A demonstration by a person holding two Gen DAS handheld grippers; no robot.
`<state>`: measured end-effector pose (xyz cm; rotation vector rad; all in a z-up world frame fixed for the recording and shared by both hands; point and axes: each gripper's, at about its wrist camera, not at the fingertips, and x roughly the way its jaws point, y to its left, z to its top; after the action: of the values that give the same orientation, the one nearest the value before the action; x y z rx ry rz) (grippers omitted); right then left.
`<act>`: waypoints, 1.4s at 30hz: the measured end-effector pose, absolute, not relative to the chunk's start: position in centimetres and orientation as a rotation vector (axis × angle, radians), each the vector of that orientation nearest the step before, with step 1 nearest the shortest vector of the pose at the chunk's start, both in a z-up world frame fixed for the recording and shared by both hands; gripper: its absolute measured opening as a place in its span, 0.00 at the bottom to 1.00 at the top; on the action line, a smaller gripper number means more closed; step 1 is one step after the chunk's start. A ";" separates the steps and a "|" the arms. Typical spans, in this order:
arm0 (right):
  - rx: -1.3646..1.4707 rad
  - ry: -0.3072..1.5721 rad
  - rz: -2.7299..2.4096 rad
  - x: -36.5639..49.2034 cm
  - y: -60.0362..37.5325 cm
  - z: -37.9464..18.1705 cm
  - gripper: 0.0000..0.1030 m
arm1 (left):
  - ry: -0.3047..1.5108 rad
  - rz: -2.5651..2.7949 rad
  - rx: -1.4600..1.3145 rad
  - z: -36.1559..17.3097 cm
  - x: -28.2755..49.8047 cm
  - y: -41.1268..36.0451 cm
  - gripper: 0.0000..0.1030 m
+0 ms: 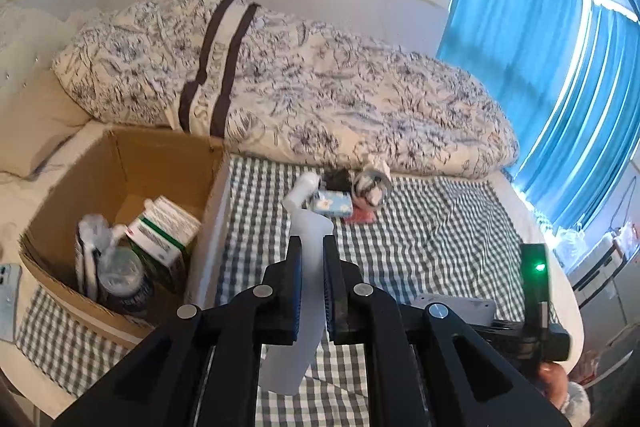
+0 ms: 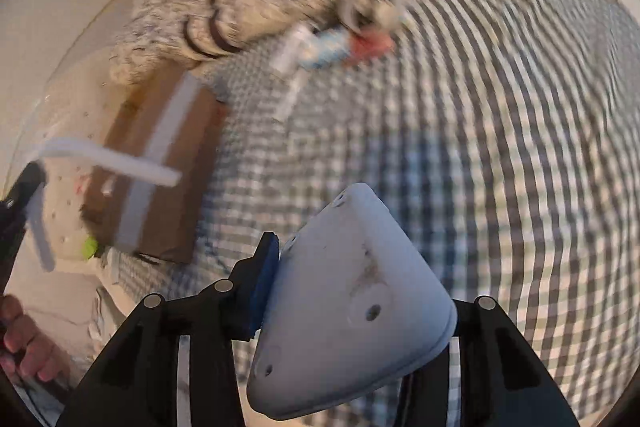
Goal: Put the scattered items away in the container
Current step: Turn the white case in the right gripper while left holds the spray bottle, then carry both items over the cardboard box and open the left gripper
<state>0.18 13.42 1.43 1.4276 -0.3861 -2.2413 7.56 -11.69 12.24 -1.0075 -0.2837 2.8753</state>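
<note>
Checked bed, cardboard box far-left of the left hand-held gripper, which pinches a translucent plastic piece, long axis pointing away. Right hand-held gripper clamps a white device; left is nearer the box.

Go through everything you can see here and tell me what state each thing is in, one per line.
Left gripper: shut on white plastic piece.
Right gripper: shut on white device.
Cardboard box: open, partly filled.
Loose items: on checked sheet, not boxed.
Curtain: drawn.
</note>
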 end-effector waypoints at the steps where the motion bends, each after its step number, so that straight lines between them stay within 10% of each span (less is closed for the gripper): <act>1: 1.404 -0.372 -2.240 0.3 12.9 2.3 0.41 | -0.285 2.885 -0.990 13.0 7.6 -12.1 0.08; 8: 1.194 -0.262 -2.153 1.3 4.5 10.0 0.26 | -0.274 2.983 -0.932 17.3 8.3 -17.0 0.08; 12: 1.125 -0.156 -2.129 1.1 -2.6 11.7 0.02 | -0.296 3.030 -0.935 18.4 8.5 -20.9 0.08; 21: 1.178 -0.103 -2.103 0.3 -7.4 9.9 0.03 | -0.289 3.064 -1.016 16.5 7.8 -26.4 0.08; 23: 1.184 -0.086 -2.134 0.5 -6.6 9.5 0.18 | -0.304 3.053 -1.038 15.6 7.4 -26.8 0.08; 26: 1.203 -0.083 -2.154 0.9 -4.6 8.5 0.82 | -0.323 3.025 -1.097 13.5 6.5 -26.7 0.15; 31: 1.330 -0.036 -2.051 2.2 -3.7 3.3 0.83 | -0.286 3.049 -1.221 9.8 5.8 -26.0 0.81; 42: 1.565 -0.092 -1.860 3.5 -4.3 -6.9 0.82 | -0.211 3.096 -1.187 10.4 7.5 -23.6 1.00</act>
<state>3.52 -4.33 -6.89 1.5650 -0.0923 -1.8595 7.47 -23.64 10.42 -1.1870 -0.2115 3.0962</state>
